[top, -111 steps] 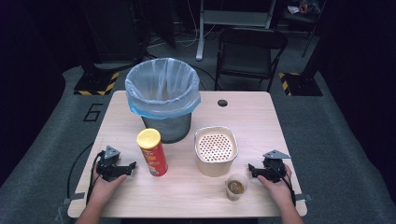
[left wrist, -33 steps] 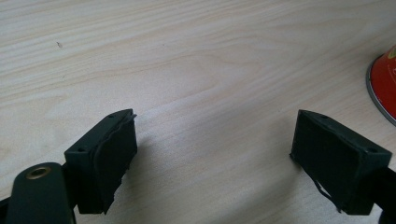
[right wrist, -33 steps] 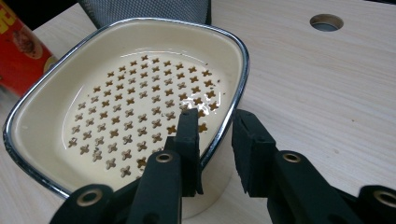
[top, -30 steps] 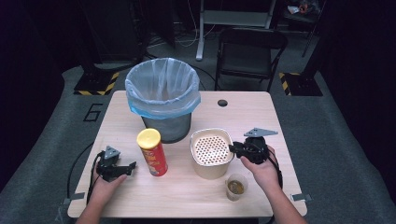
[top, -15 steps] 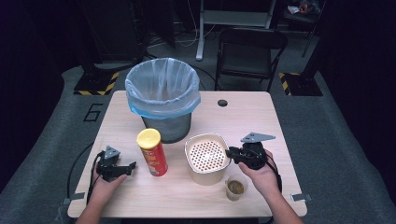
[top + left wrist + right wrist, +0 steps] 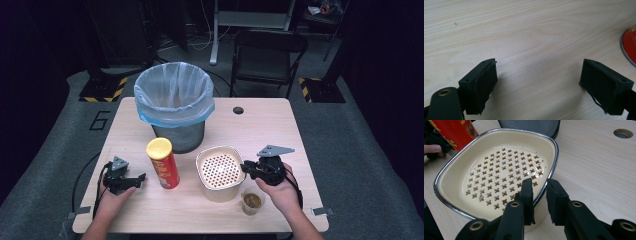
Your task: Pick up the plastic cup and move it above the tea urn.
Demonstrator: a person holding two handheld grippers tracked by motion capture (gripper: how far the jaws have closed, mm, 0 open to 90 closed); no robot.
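Nearest the person, a small glass jar point(image 6: 251, 201) of brownish contents is seen at the near right of the table point(image 6: 280, 125), just beside the right hand point(image 6: 280, 192). Just beyond it, the right tongs point(image 6: 248, 168) are clenched on the right rim of the cream perforated container point(image 6: 218, 172), one jaw inside the chrome-edged lip and one outside, as the right gripper view point(image 6: 539, 195) shows. The container sits at the near centre-right of the table, apparently tipped a little towards the left.

A thin rim pinched at a single point is judged a weak hold: if the container is lifted or tipped, it may be expected to swing about the jaws or slip free, the glazed wall offering little friction. The jar could be knocked over by the wrist or by the container's base, being so near.

At the near left, the left tongs point(image 6: 136, 178) are held released and empty over bare wood point(image 6: 536, 40), just beside the red crisp tube point(image 6: 162, 162) with its yellow lid; the tube could be toppled by a careless sweep.

Farther back stands the mesh bin point(image 6: 175, 105) with a blue liner, near the container.

On the tube, yellow lettering is visible but cannot be read. A large figure 6 point(image 6: 100, 120) is marked on the floor left of the table.
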